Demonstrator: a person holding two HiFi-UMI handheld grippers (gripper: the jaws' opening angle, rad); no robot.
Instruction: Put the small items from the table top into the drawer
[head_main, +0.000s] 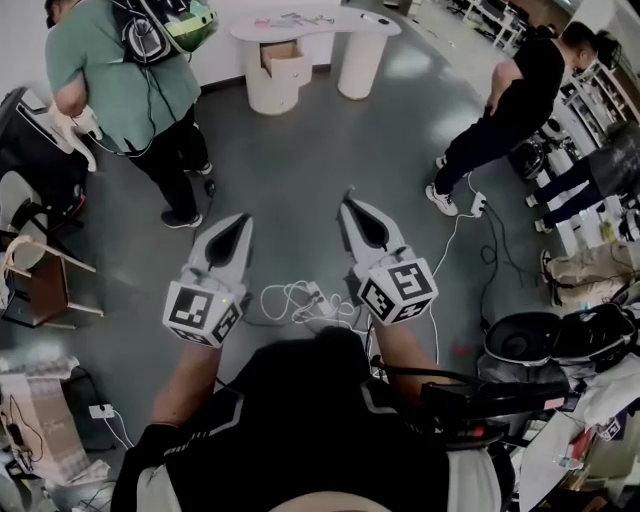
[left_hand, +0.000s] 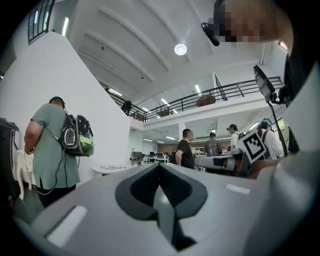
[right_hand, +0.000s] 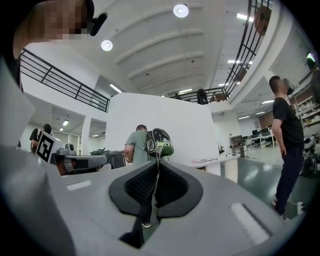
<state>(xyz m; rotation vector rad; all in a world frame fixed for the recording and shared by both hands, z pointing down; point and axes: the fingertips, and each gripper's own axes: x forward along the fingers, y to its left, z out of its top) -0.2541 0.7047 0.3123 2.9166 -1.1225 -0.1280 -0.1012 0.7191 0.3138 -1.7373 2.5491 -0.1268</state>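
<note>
White table (head_main: 335, 27) sits at twelve o'clock in the head view, its drawer (head_main: 283, 56) open and small items (head_main: 290, 18) on top. Left gripper (head_main: 243, 220) and right gripper (head_main: 348, 203) hover over grey floor (head_main: 300, 150), well short of it. Left gripper view: jaws pressed together, empty. Right gripper view: jaws together, nothing held, table at three o'clock.

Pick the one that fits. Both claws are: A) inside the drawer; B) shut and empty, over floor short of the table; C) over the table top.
B: the left claw and right claw have jaws together on nothing, and the white table stands far ahead.
</note>
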